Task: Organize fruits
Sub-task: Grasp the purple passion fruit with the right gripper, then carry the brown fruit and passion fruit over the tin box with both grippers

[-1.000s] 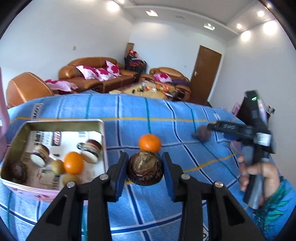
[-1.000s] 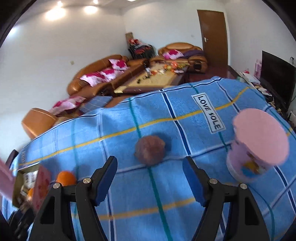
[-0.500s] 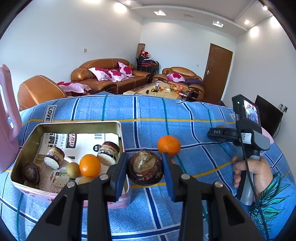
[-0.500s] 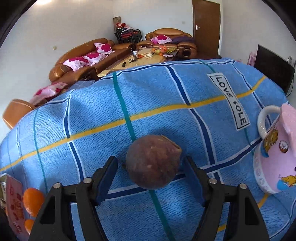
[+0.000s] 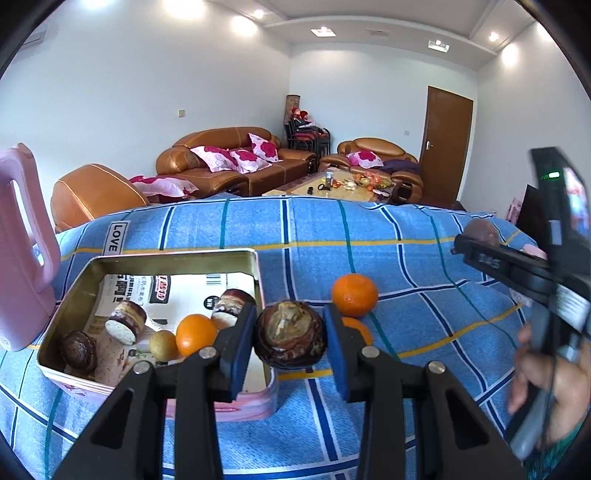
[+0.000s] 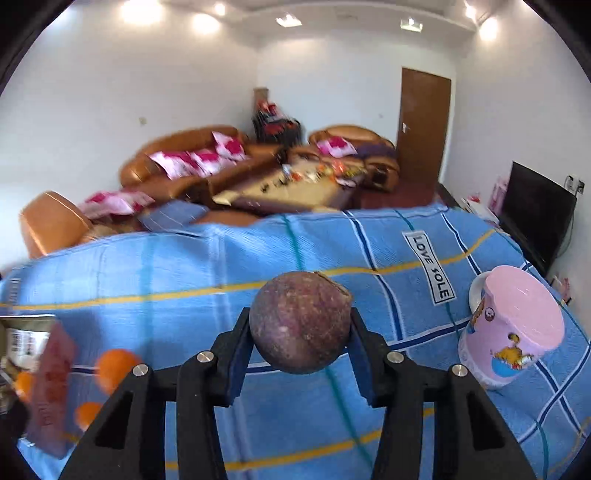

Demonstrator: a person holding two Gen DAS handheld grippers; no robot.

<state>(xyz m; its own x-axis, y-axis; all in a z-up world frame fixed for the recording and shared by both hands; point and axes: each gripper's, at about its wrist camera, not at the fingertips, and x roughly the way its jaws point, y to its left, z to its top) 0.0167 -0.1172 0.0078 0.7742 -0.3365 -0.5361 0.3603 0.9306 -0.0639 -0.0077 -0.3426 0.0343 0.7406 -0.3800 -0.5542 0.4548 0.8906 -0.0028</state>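
The room has plain white walls [image 5: 129,92] and a white stepped ceiling [image 5: 369,22] set with recessed spotlights that glare brightly along the top of both views. At the centre of the left wrist view a brown leather sofa [image 5: 221,162] stands against the far wall, strewn with pink-and-white floral cushions [image 5: 236,157]. A matching armchair [image 5: 92,192] sits at the left, and another leather seat [image 5: 373,155] stands right of centre. Between them a low coffee table [image 5: 332,184] carries small clutter. Stacked chairs [image 5: 306,131] fill the far corner. A brown wooden door [image 5: 448,147] is shut at the right. In the right wrist view a dark television screen [image 6: 535,214] stands at the right edge.
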